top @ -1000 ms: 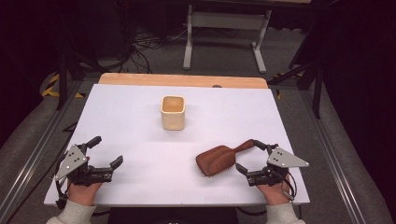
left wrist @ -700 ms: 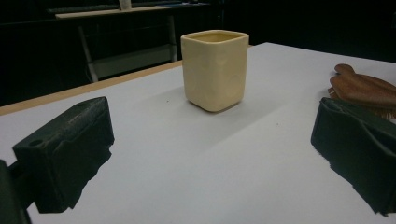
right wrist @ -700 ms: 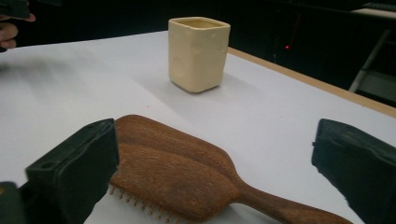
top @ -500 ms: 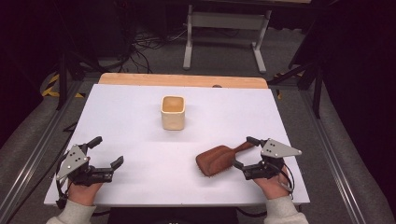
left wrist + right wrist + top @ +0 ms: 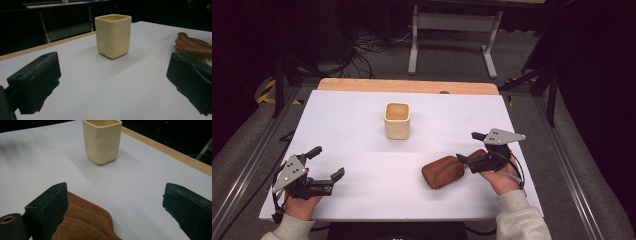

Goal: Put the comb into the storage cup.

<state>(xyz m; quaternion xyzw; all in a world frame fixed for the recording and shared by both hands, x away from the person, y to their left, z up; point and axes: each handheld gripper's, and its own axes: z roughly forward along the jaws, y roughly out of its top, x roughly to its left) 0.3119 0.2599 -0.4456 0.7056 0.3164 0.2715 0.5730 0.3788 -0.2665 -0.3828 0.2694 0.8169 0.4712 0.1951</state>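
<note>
High view: white bench (image 5: 362, 150), cream cup (image 5: 397, 120) upright near centre, wooden brush (image 5: 443, 171) lying at roughly 4 o'clock from cup. Brush long axis running 8-to-2 o'clock, handle end toward right gripper (image 5: 472, 150). Right gripper fingers spread, over handle end, clearly nearer than left gripper (image 5: 328, 163). Left gripper well apart at bench's 8 o'clock, fingers spread, nothing between them. Right hand (image 5: 498, 177) low, wrist in from 5 o'clock.

Left gripper view: fingers wide apart, holding nothing; cup ahead at 12, brush at 2 o'clock.

Right gripper view: fingers spread, brush body under left finger (image 5: 48, 210), not between; contact unclear. Cup at 12. Probably needs shift toward 9 o'clock before closing.
</note>
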